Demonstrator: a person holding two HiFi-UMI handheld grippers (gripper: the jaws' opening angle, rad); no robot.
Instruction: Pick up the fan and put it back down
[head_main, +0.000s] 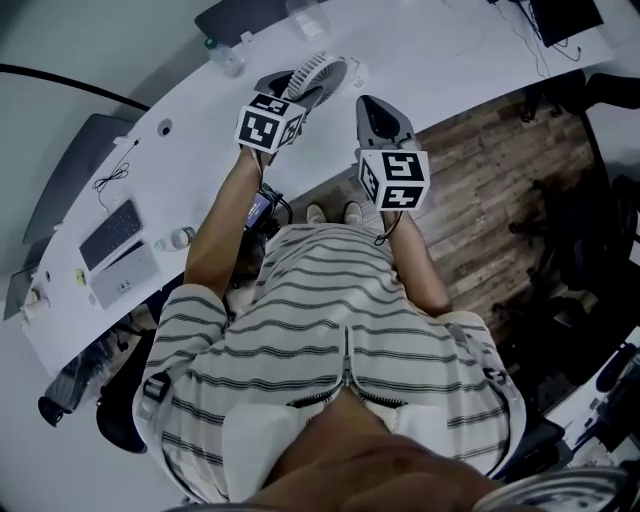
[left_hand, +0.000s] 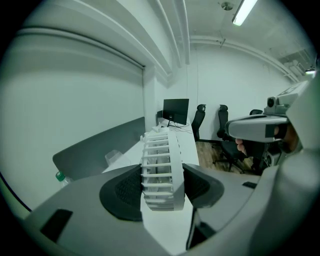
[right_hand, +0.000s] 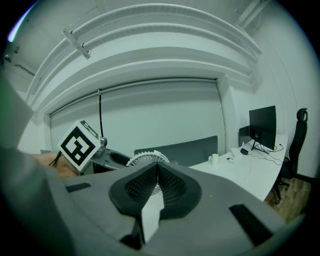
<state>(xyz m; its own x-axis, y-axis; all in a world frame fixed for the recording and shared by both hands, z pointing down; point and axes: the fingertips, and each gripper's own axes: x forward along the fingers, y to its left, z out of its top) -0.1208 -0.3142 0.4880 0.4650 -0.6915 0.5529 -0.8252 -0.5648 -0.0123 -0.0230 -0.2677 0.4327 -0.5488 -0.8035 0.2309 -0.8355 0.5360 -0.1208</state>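
Note:
A small white fan (head_main: 322, 72) with a slatted round grille is over the white desk (head_main: 200, 160). My left gripper (head_main: 300, 92) is shut on it. In the left gripper view the fan (left_hand: 162, 170) stands edge-on between the two black pads, which press on its front and back. My right gripper (head_main: 378, 108) is to the right of the fan and apart from it, its pads (right_hand: 170, 187) closed together on nothing. From the right gripper view the fan (right_hand: 146, 159) shows just beyond the jaws, beside the left gripper's marker cube (right_hand: 79, 144).
A plastic bottle (head_main: 225, 55) and a clear cup (head_main: 305, 15) stand at the desk's far edge. A keyboard (head_main: 110, 232) lies to the left. A monitor (left_hand: 176, 111) and office chairs (left_hand: 199, 117) are further along. Wooden floor (head_main: 480, 190) lies to the right.

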